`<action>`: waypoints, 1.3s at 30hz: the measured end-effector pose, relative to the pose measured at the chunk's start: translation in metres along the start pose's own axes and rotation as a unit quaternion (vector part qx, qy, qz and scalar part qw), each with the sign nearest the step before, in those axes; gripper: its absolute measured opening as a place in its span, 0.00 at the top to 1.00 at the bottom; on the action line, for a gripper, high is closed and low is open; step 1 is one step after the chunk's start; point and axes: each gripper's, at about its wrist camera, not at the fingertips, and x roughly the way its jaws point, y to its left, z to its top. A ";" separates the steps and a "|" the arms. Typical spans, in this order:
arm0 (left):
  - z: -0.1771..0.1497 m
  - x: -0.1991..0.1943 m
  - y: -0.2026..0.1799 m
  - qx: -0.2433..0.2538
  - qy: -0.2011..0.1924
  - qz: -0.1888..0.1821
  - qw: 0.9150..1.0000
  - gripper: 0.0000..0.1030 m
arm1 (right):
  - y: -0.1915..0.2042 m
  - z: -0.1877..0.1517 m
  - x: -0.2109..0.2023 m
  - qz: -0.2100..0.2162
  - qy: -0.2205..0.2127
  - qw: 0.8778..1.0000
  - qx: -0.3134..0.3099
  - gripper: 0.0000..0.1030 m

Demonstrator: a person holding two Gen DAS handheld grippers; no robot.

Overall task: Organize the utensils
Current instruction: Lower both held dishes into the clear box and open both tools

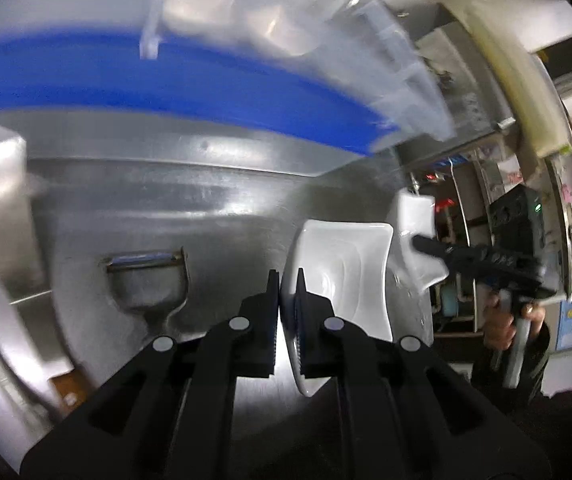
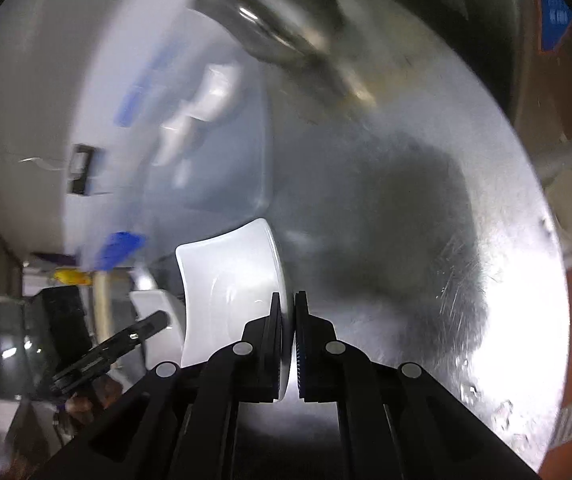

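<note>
In the left wrist view my left gripper is shut on the near rim of a white square plate, held tilted above the steel counter. To its right, my right gripper clamps the edge of a second white plate. In the right wrist view my right gripper is shut on the rim of its white plate. At the lower left of that view, the left gripper grips the other plate.
A clear plastic bin with a blue band stands at the back of the counter, blurred. It shows in the right wrist view as a clear container with white items inside. A metal peeler-shaped piece lies on the steel. A person's hand holds the right gripper's handle.
</note>
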 end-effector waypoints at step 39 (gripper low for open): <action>0.261 0.027 0.102 -0.012 0.014 0.120 0.993 0.94 | 0.160 0.191 0.146 -0.358 -0.060 0.928 -0.080 0.94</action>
